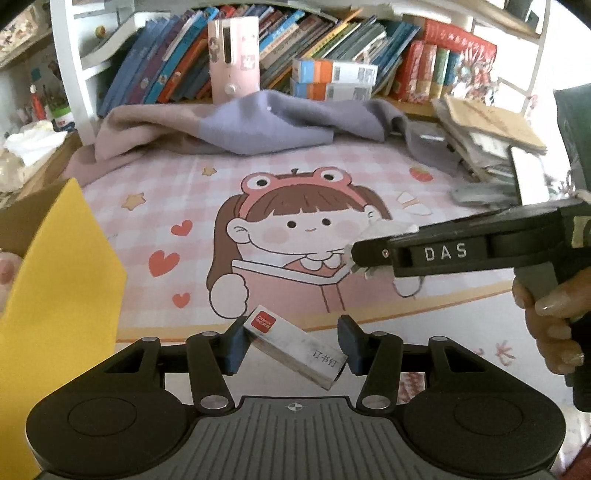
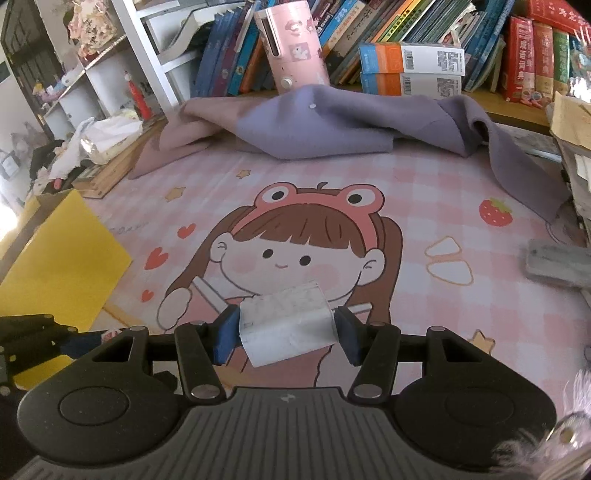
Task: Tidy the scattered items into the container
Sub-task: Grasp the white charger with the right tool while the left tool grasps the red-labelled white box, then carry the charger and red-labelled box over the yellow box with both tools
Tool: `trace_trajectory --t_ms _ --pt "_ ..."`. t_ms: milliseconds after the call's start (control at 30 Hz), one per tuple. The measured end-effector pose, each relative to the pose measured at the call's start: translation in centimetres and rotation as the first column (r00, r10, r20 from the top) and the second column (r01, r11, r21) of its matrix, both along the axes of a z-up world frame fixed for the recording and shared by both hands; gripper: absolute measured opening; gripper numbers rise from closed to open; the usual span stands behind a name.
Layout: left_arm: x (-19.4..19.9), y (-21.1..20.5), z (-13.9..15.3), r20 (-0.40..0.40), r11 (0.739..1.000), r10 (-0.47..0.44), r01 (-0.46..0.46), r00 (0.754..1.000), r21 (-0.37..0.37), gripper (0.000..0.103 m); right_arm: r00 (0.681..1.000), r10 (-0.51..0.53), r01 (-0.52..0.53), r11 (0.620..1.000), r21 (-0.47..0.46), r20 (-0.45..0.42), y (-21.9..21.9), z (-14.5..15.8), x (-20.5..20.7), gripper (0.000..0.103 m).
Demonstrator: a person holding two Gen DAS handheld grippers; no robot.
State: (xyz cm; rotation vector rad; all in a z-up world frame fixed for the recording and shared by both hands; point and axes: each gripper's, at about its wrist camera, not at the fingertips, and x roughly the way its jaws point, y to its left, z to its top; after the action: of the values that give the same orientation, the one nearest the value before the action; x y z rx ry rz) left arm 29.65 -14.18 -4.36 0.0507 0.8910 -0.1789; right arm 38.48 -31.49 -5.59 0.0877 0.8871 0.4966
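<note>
"Two grippers show in the left wrist view, right?"

"Yes. The left gripper has a staple box lying slantwise between its pads, one corner at each pad, so it is clamped on it. The box is white and long, with a red label at its far end and dark printed characters on its side. The right gripper, seen side-on from the right edge, pinches a crumpled white packet at its tip."

"What surrounds them?"

"A pink checked desk mat with a cartoon girl in a frog headband. A yellow container wall rises at the left, just beside the left gripper. Behind lie a purple-grey cloth, a pink cylinder, stacked blue-orange boxes and a row of books."

"And the right wrist view?"

"The right gripper is closed on the packet, a whitish, slightly glossy, curled wrapper spanning both pads, held above the mat. The yellow container sits to the left, well apart. A grey object lies at the right edge; I cannot tell what it is. The cloth is bunched in front of the books."
</note>
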Motion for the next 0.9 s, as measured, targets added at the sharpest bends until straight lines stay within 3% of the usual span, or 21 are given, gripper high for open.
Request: trace_trajectory --t_ms 533,900 --pt "-9.0 2.8 5.7 0.076 0.996 -0.058 0.063 0.995 -0.064 0.05 0.997 0.058 -0.059 0.998 0.014 0.042 -0.2 6.5 -10.9 0.053" --pt "-13.8 7.1 7.6 0.176 0.99 -0.102 0.116 0.979 -0.075 0.05 0.99 0.059 -0.056 0.998 -0.027 0.128 4.2 9.4 -17.7 0.053"
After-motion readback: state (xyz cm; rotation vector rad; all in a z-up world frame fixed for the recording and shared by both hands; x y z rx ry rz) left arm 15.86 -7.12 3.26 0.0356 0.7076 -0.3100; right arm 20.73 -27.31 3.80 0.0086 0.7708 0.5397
